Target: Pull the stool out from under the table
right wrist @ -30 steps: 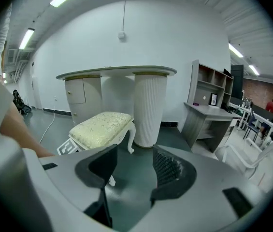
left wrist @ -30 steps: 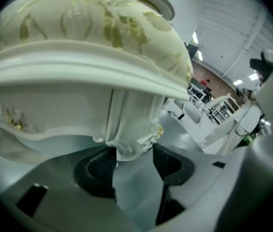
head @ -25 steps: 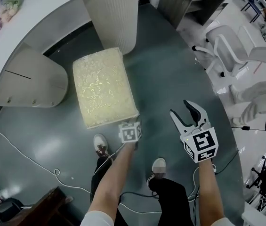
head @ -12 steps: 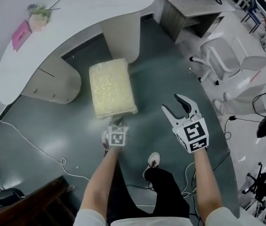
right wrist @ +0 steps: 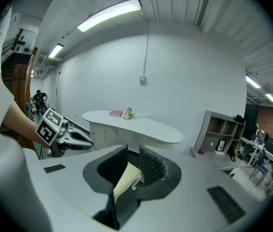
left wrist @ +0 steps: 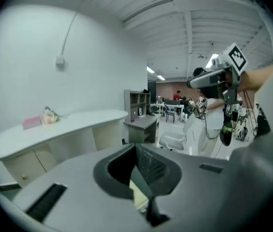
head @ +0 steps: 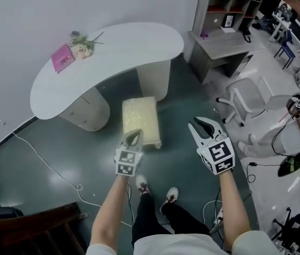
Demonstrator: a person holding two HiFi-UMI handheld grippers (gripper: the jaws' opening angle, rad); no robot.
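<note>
The cream-yellow padded stool [head: 140, 122] stands on the dark floor in front of the white curved table [head: 107, 52], out from under its top. Both grippers are held high above the floor on the near side of the stool, touching nothing. My left gripper [head: 134, 138] is shut and empty; in its own view the jaws [left wrist: 137, 164] meet, with a sliver of stool [left wrist: 138, 198] far below. My right gripper [head: 199, 124] has just been closing its jaws, and a gap remains with nothing in it. Through that gap [right wrist: 132, 159] the stool [right wrist: 125, 179] shows far below.
A pink book [head: 61, 58] and flowers [head: 82, 40] lie on the table. A grey desk with shelves [head: 225, 42] and a white office chair [head: 249, 101] stand at the right. A white cable [head: 49, 169] runs over the floor; dark wooden furniture [head: 33, 231] fills the lower left.
Both grippers have risen well off the floor and away from the stool's near corner. The left jaws have shut and the right jaws have narrowed. The stool now looks smaller and farther below.
</note>
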